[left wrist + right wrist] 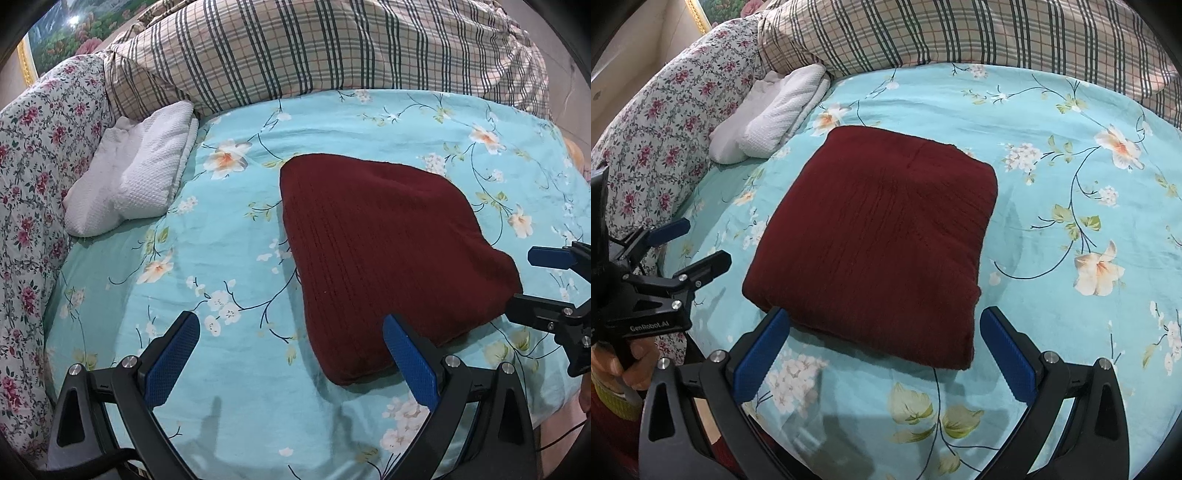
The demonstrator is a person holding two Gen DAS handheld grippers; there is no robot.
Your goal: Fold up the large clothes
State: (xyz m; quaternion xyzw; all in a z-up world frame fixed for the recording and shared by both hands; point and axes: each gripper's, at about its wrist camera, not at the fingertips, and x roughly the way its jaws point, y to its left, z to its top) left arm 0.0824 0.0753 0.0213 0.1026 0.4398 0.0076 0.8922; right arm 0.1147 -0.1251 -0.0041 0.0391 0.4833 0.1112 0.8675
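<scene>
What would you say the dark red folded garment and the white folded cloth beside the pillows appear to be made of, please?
The dark red folded garment looks like a thick knit, probably wool or acrylic: fine parallel ribs run across its matte, slightly fuzzy surface. The white folded cloth seems to be a waffle-weave cotton towel or blanket, given its small raised grid texture. Neither fibre can be confirmed by sight.

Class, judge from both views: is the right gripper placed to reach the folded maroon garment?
Probably yes. The right gripper is open, its fingers either side of the garment's near edge, and nothing lies between them on the sheet.
</scene>
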